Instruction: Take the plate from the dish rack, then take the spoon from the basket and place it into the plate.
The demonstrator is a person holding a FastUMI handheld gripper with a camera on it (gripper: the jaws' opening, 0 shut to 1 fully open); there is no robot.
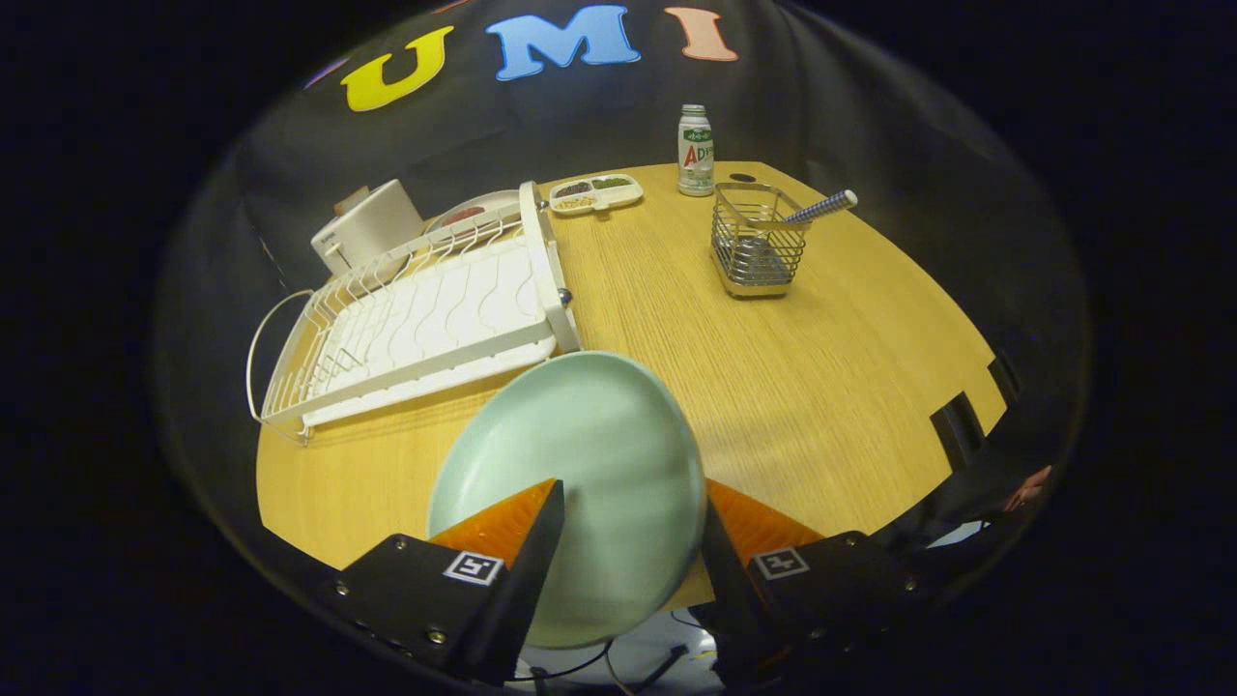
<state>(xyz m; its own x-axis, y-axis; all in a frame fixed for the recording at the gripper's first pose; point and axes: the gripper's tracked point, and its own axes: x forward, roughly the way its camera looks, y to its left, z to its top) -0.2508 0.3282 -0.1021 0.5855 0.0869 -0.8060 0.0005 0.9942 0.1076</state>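
Plate (589, 464) sits right between the two fingers of the tongs (628, 527), and both look pressed against its edges, so they're pinching it, tilted up off the wooden surface (831, 387). Just beyond, off to the left, is the white dish rack (425, 319). Further ahead to the right stands the wire basket (759, 242) with the spoon (821, 206) poking out.

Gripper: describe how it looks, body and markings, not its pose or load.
The gripper has two wedge-shaped fingers tapering to narrow tips, mounted on black angular blocks fastened with small silver screws. Each block carries a square black-and-white fiducial tag near the finger base. Thin dark cables trail beneath it.
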